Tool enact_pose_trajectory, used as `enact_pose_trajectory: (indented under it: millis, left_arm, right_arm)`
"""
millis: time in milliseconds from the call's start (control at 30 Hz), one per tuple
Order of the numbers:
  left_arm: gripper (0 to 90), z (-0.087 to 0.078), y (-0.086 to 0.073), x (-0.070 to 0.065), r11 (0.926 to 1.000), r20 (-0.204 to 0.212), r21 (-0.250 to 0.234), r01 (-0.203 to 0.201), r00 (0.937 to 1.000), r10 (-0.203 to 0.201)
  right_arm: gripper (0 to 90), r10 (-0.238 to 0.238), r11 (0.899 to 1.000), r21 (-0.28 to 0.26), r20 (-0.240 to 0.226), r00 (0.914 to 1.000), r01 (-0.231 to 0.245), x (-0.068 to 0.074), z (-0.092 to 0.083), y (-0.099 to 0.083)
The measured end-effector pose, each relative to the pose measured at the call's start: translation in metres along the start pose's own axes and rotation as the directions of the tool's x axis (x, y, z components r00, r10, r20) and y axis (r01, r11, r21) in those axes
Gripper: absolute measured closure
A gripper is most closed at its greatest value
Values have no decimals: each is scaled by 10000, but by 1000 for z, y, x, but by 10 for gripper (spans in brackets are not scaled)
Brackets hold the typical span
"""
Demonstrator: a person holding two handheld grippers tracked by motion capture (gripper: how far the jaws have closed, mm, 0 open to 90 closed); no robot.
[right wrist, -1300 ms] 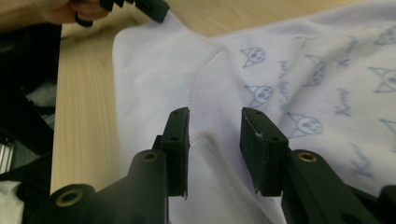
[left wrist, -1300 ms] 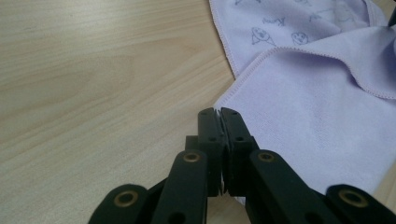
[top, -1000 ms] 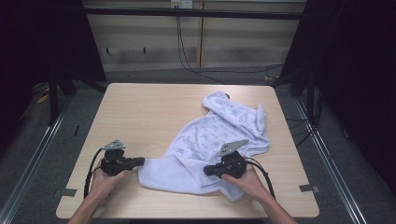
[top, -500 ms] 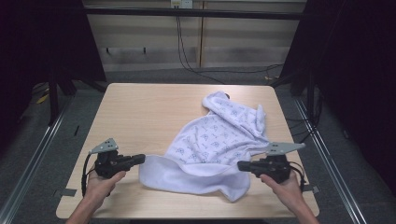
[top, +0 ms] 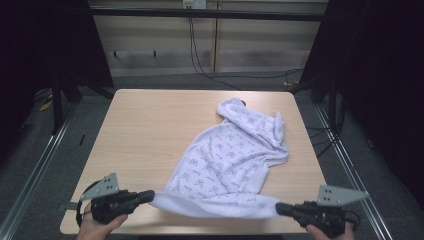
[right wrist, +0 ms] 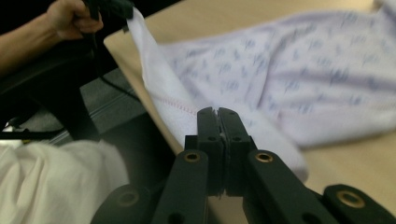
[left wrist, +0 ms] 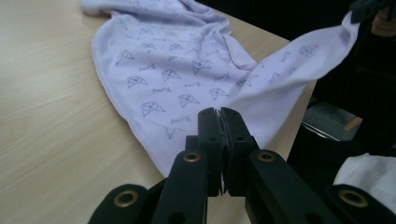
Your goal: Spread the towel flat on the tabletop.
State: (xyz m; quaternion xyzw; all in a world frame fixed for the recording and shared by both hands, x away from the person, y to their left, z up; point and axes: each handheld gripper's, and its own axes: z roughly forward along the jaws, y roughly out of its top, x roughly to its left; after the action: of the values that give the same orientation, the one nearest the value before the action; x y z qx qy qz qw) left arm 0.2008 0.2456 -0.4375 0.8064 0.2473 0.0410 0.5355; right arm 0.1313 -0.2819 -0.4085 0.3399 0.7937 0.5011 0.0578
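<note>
Tension is what matters here: the pale lilac printed cotton cloth (top: 227, 160) lies on the right half of the light wooden table (top: 150, 130), its near hem stretched along the front edge between the two tools. The left gripper (top: 149, 196) has its jaws clenched on one corner, the right gripper (top: 279, 208) on the other. To do this well, I judge both hands should pull level and evenly outward, keeping the hem taut without jerking, so the bunched far end can flatten.
</note>
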Motion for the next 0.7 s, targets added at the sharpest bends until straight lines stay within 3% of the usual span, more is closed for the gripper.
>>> enact_pose_trajectory:
  millis: [133,200,233,267,333,367,467,500,567,600,633,700]
  left_arm:
    - [881,-10,-12,-19,9992,492,328,-244,9985,228]
    - [871,-8,-13,-25,9977,1004,545,-411,9943,354]
    - [817,-7,-14,-26,9964,1045,610,-582,9932,516]
    - [741,-6,-14,-25,9962,923,721,-494,9948,426]
    - [724,-5,-12,-19,9976,1110,585,-379,9933,312]
    - [717,-4,-10,-15,9985,972,514,-180,9952,129]
    - [710,7,-2,6,9983,418,502,285,9987,-306]
    - [709,16,1,15,9964,319,627,563,9978,-584]
    - [717,38,6,33,9938,11,831,744,9972,-747]
    - [713,52,9,41,9897,66,1073,952,9953,-964]
    - [698,65,12,49,9843,-112,1430,1034,9946,-1029]
    - [651,88,16,62,9776,-505,1693,1250,9917,-1180]
  right_arm:
    - [886,-98,9977,675,-1,10000,98,15,-11,-23]
    - [850,-163,9986,497,-234,9996,174,22,-20,-27]
    - [799,-160,9993,347,-84,9998,162,25,-24,-27]
    - [793,-171,9997,179,-95,9998,172,24,-27,-27]
    - [761,-73,10000,19,169,9998,73,18,-29,-25]
    - [761,18,10000,-5,171,9999,-18,13,-25,-23]
    - [713,134,9995,272,514,9986,-148,-6,0,-18]
    - [711,153,9991,396,433,9989,-170,-14,12,-16]
    - [691,113,9963,839,745,9972,-176,-29,38,-10]
    - [686,64,9933,1142,762,9971,-151,-37,51,-7]
    - [673,-83,9913,1320,805,9967,-24,-44,62,-4]
    - [650,-27,9866,1625,953,9954,-129,-56,82,4]
